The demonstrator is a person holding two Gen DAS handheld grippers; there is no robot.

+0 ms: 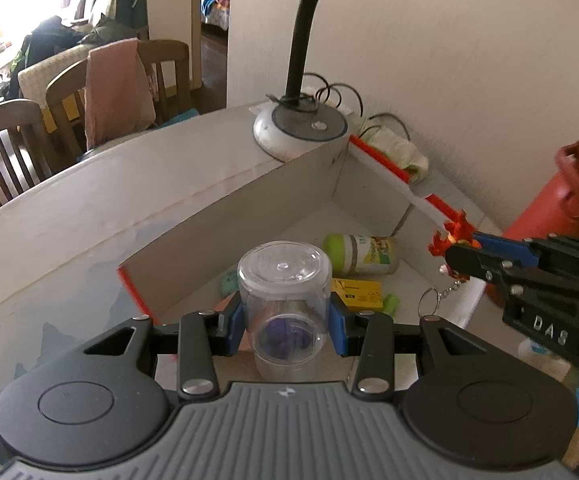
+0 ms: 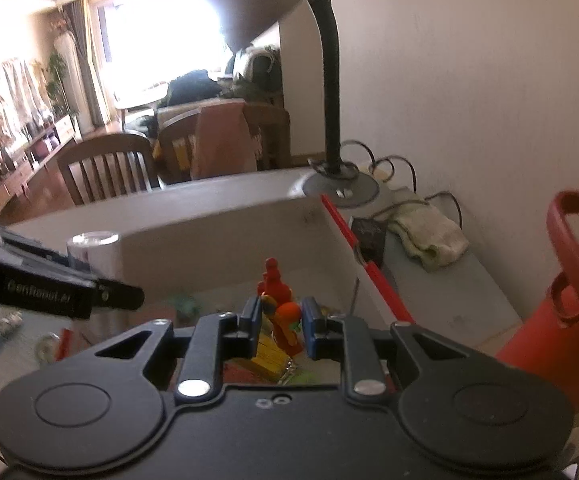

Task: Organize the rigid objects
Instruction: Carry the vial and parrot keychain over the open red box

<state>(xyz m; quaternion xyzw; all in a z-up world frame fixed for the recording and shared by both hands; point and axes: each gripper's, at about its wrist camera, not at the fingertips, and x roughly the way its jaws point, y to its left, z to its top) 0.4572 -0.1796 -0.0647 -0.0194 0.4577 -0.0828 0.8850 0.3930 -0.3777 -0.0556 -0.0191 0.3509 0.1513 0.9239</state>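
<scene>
My left gripper (image 1: 285, 320) is shut on a clear plastic jar (image 1: 283, 292) with a purple thing inside, held over the open white box (image 1: 309, 184). My right gripper (image 2: 280, 322) is shut on a red-orange figure keychain (image 2: 279, 304), also over the box; it shows in the left wrist view (image 1: 455, 240) with its ring (image 1: 429, 300) dangling. In the box lie a green-lidded bottle (image 1: 363, 254), a yellow packet (image 1: 359, 294) and small green pieces. The jar's top also shows in the right wrist view (image 2: 93, 240).
A desk lamp (image 1: 301, 128) stands on the box's far corner, its neck rising over the box. A red bin (image 2: 565, 304) stands at the right. A folded cloth (image 2: 429, 236) and cables lie by the wall. Wooden chairs (image 1: 13, 148) stand behind the table.
</scene>
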